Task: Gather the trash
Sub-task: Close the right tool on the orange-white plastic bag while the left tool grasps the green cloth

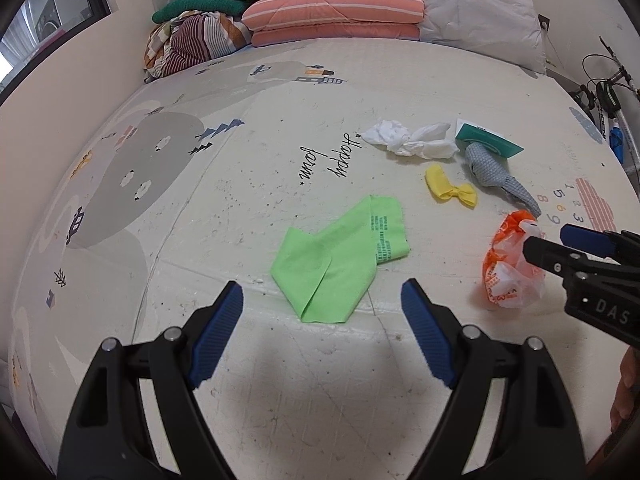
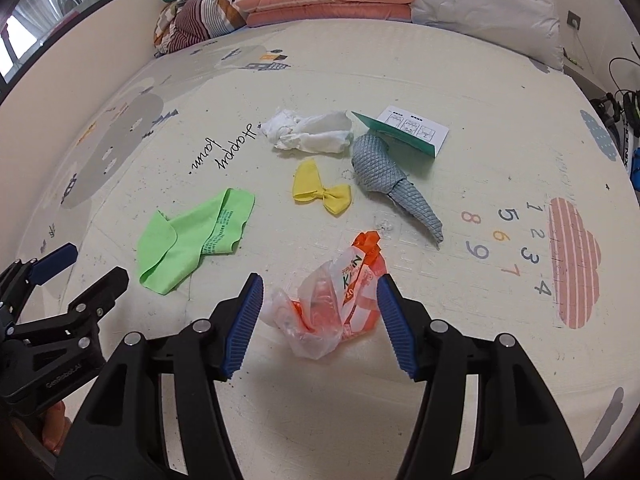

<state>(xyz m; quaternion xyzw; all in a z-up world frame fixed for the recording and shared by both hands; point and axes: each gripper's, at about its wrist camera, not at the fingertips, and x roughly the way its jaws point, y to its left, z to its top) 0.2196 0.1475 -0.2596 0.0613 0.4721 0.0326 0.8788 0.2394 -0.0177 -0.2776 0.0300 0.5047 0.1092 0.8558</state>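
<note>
Where mat (image 2: 360,80) reads "Happy farm"

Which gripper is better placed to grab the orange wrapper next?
Right. The right gripper is open with the orange wrapper already between its pads; the left gripper faces the green cloth instead.

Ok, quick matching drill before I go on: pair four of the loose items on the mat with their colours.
Items:
1. folded cloth
2. knotted bow-shaped scrap
3. crumpled tissue
4. crinkled plastic bag

Colours:
A. white
B. orange and clear
C. light green
D. yellow

Pairs: 1-C, 2-D, 3-A, 4-B
</note>
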